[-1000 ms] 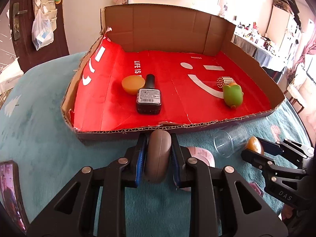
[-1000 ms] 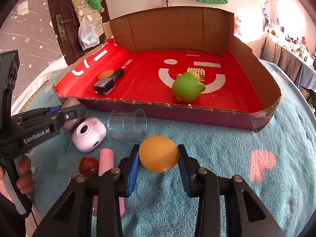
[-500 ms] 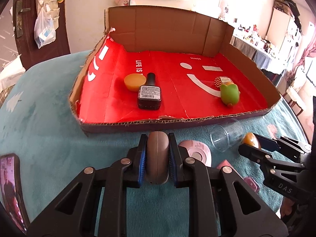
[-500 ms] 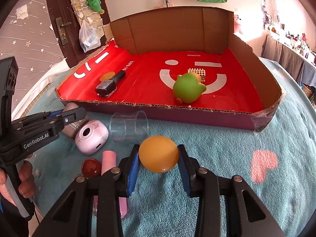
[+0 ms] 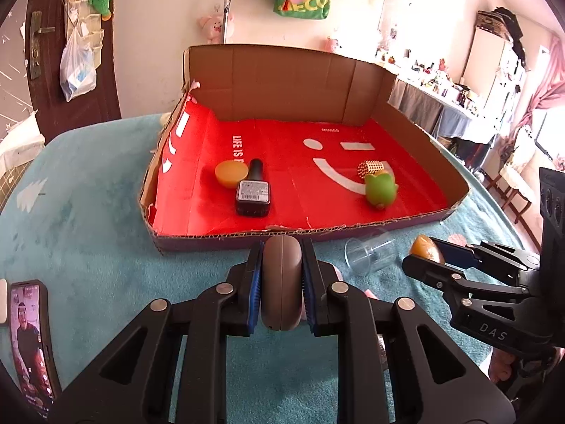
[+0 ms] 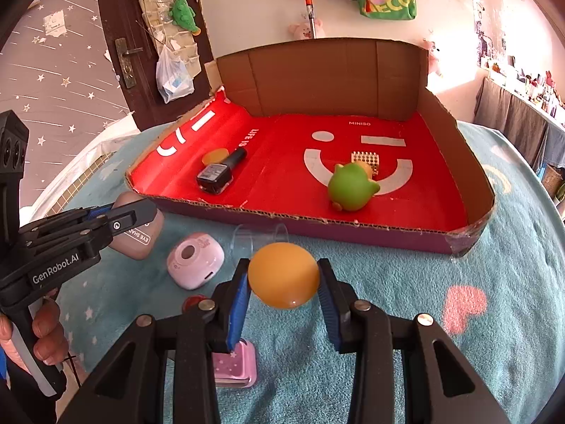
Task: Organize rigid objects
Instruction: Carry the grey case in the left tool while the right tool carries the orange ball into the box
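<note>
Holding a taupe compact case [image 5: 281,279] clamped upright in the left gripper [image 5: 281,282] and an orange ball [image 6: 283,275] pinched in the right gripper [image 6: 283,282], both hover just near of the red-lined cardboard tray [image 5: 353,228], which lies straight ahead, far side.

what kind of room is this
Most likely a lived-in home room, perhaps a bedroom: a teal fleece blanket as work surface, a plush toy hanging by the wooden door, cluttered shelves.
</note>
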A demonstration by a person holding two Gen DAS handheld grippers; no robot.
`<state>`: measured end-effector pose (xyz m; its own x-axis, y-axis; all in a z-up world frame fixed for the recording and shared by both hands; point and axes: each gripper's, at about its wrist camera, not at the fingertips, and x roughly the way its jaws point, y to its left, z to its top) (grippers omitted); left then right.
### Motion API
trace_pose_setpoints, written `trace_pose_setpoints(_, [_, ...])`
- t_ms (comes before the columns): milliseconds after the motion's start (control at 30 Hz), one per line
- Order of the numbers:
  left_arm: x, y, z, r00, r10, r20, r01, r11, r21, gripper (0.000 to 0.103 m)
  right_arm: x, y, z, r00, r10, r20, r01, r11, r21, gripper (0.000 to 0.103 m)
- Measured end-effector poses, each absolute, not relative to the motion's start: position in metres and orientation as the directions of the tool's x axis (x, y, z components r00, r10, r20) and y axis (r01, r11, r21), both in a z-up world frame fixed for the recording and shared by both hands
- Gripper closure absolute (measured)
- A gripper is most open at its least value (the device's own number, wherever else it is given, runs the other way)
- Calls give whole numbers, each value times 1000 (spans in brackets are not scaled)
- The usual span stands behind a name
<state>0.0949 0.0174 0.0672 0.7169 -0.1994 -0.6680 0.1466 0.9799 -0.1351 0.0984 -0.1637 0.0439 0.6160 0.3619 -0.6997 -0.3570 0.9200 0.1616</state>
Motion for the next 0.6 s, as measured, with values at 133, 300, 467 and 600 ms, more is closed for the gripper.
trace_pose_setpoints(133, [96,17,72,724,-205,-659,153,979,-136,85,99,-164,49,616,374,-693,-364,916,171,64])
trace_pose_setpoints(300, [100,15,81,737,-219,-639,169,976,-138,85,101,-165,57,617,396,-680,-378,907,185,64])
trace_pose_setpoints(467, [108,13,88,753,-215,-622,176,977,-124,85,105,-163,67,629,402,-665,-391,903,176,64])
trace_pose_setpoints(600, [115,12,91,761,-210,-614,176,977,-117,85,113,-163,71,632,406,-660,-395,902,176,64])
